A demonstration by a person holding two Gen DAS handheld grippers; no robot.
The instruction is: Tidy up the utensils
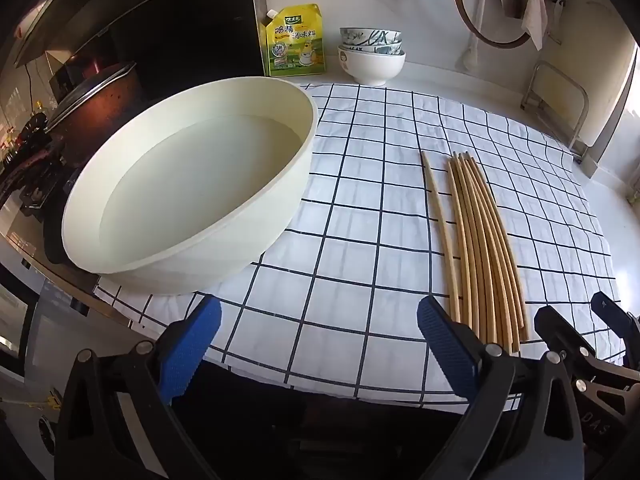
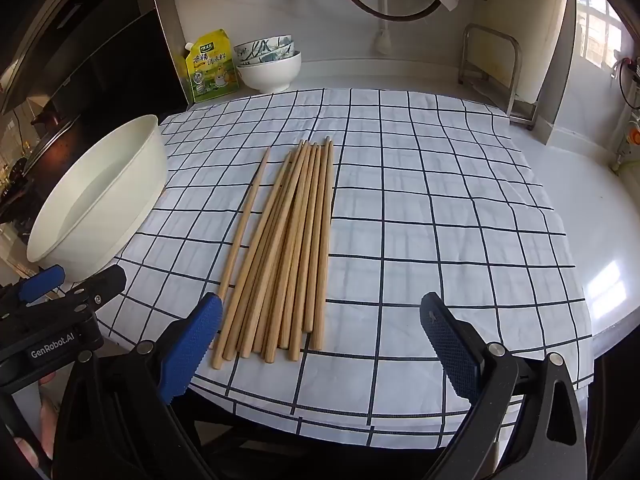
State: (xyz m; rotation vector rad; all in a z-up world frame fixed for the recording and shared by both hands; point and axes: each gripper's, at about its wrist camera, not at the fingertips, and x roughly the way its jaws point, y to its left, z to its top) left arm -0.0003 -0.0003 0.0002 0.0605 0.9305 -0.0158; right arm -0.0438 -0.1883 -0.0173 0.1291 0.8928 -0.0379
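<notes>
Several wooden chopsticks (image 2: 286,248) lie side by side on a white checked cloth (image 2: 440,208), with one chopstick (image 2: 244,224) a little apart on their left. In the left wrist view the same bundle of chopsticks (image 1: 486,244) lies at right on the cloth (image 1: 360,208). A wide cream basin (image 1: 188,184) holding water stands on the cloth's left part; the basin (image 2: 96,200) also shows at left in the right wrist view. My left gripper (image 1: 318,340) is open above the cloth's near edge, empty. My right gripper (image 2: 320,340) is open just short of the chopsticks' near ends, touching nothing.
A yellow seasoning pouch (image 1: 294,40) and stacked bowls (image 1: 370,52) stand at the back by the wall. A dark stove and pot (image 1: 92,108) lie left of the basin. A metal rack (image 2: 492,76) stands back right. The other gripper (image 2: 52,308) shows at lower left in the right wrist view.
</notes>
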